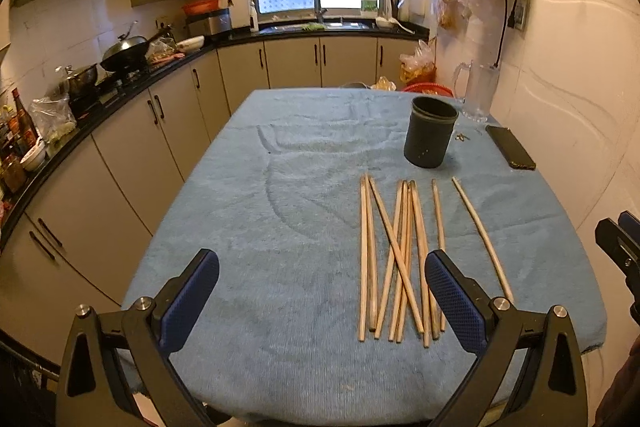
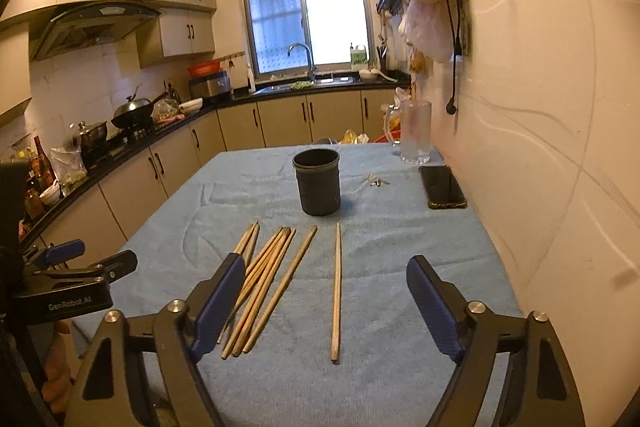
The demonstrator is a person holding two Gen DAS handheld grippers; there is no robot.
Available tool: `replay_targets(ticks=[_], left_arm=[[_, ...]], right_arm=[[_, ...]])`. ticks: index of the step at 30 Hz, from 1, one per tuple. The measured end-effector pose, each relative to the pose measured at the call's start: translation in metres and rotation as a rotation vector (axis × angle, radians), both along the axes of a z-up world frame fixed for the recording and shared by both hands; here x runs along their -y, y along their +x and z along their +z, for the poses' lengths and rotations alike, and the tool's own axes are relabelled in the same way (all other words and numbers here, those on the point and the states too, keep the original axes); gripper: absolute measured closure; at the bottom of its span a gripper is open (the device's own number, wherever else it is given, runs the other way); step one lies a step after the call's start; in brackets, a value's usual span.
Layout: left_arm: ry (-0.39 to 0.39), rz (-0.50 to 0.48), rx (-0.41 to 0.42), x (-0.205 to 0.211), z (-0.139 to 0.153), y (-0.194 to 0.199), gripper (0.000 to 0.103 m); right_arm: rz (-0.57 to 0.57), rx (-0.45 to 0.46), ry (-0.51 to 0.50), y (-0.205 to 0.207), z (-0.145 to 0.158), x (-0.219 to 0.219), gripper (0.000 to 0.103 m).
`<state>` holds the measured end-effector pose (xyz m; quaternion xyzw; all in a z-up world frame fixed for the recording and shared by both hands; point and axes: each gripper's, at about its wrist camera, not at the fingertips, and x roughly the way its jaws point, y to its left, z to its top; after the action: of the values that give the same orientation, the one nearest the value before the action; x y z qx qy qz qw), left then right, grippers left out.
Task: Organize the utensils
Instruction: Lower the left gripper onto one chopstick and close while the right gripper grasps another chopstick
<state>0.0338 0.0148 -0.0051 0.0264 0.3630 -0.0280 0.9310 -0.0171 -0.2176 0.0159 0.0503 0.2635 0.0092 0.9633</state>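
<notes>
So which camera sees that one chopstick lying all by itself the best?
The right wrist view: the lone chopstick lies whole and centred between the open tongs. The left wrist view shows it off to the side, beside the pile.

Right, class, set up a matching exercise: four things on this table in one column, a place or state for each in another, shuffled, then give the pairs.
Things
1. dark cup
2. phone
3. glass pitcher
4. single chopstick

Descriptions
a. lies apart from the heap
b. upright, nothing in it
c. flat, beside the wall
d. clear, at the far corner

Pairs: 1-b, 2-c, 3-d, 4-a
</notes>
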Motion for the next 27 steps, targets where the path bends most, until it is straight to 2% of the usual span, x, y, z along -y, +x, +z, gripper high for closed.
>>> replay_targets(ticks=[2,5,7,10,12,17,19,22,27], left_arm=[[-0.015,-0.014,-0.031,0.0,-0.005,0.013,0.004],[-0.049,-0.043,-0.092,-0.001,-0.016,0.041,0.012],[-0.075,-0.065,-0.136,-0.001,-0.024,0.061,0.022],[-0.107,-0.101,-0.205,0.001,-0.038,0.09,0.035],[-0.12,-0.123,-0.252,0.005,-0.048,0.112,0.038],[-0.155,-0.147,-0.344,0.008,-0.07,0.155,0.04],[-0.144,-0.152,-0.379,0.013,-0.079,0.17,0.046],[-0.13,-0.168,-0.431,0.02,-0.088,0.185,0.046],[-0.081,-0.169,-0.458,0.028,-0.096,0.195,0.046]], right_arm=[[0.023,-0.035,0.012,0.015,-0.007,0.0,0.023],[0.042,-0.101,0.067,0.037,-0.019,0.005,0.032],[0.049,-0.12,0.083,0.053,-0.026,0.009,0.037],[0.071,-0.192,0.142,0.081,-0.039,0.016,0.055],[0.083,-0.245,0.171,0.103,-0.049,0.02,0.062],[0.099,-0.331,0.148,0.155,-0.073,0.023,0.063],[0.108,-0.357,0.146,0.172,-0.08,0.022,0.065],[0.112,-0.4,0.156,0.196,-0.093,0.023,0.065],[0.105,-0.432,0.149,0.215,-0.107,0.022,0.066]])
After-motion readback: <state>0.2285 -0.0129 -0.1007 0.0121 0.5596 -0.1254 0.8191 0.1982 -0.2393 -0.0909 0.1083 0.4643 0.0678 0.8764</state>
